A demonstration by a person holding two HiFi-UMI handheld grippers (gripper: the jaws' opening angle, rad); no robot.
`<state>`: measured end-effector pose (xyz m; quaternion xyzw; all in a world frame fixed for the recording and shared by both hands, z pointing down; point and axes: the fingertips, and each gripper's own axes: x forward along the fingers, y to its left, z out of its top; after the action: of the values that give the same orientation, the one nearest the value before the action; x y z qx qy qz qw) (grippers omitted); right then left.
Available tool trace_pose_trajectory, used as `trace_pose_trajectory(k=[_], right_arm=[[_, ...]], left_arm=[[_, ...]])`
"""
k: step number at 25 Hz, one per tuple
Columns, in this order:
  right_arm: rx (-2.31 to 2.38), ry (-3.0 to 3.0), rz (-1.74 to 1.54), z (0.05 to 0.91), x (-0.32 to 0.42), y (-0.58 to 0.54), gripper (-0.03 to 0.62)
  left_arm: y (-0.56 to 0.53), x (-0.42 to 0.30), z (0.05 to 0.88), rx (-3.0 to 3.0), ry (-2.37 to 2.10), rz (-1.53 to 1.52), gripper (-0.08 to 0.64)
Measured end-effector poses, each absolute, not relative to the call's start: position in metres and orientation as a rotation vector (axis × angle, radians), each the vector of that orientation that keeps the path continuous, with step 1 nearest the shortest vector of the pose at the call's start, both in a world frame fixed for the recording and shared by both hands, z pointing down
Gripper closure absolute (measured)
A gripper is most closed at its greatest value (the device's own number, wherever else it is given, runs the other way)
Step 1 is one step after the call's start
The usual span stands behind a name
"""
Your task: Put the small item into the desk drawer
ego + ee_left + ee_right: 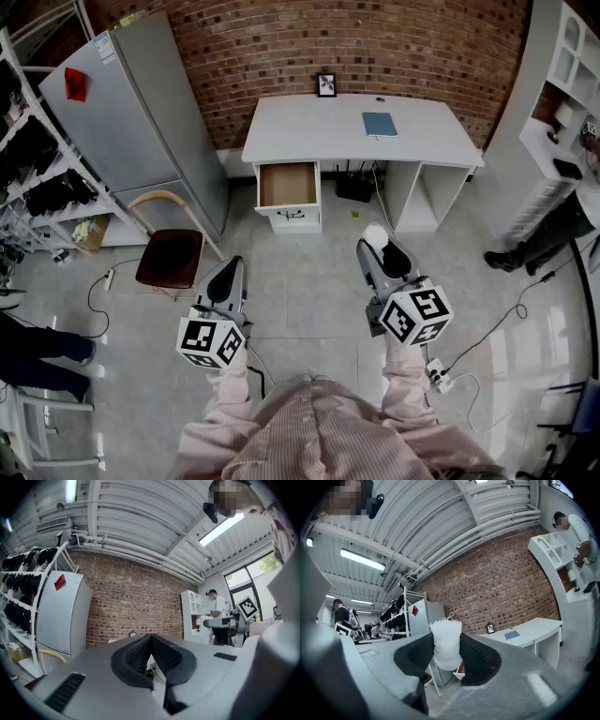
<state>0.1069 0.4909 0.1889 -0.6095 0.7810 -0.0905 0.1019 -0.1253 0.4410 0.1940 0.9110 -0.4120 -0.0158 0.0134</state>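
My right gripper (447,638) has its jaws clamped on the small item (446,656), a white, soft-looking bundle with a frayed top. Both pads press on its sides and I hold it above the floor, well short of the white worktop (319,131). The desk drawer (288,185) under the worktop's left end stands pulled open. My left gripper (151,654) has its jaws closed together, gripping nothing. A blue notebook (380,124) lies on the worktop
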Motion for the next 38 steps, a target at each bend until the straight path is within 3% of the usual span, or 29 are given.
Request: trace_pose_trajectory(k=[18,38], right_arm=[[-1.778,2.309,-0.311,0.205,0.117,0.445,0.428],[-1.842,2.356,-0.408,0.227,0.134,0.272,0.428]], left_arm=[[0.402,-0.119,0.215,2.78,-1.294,-0.043,0.56],[0.221,-0.093,0.235,2.731,-1.223,-0.012,0.56]])
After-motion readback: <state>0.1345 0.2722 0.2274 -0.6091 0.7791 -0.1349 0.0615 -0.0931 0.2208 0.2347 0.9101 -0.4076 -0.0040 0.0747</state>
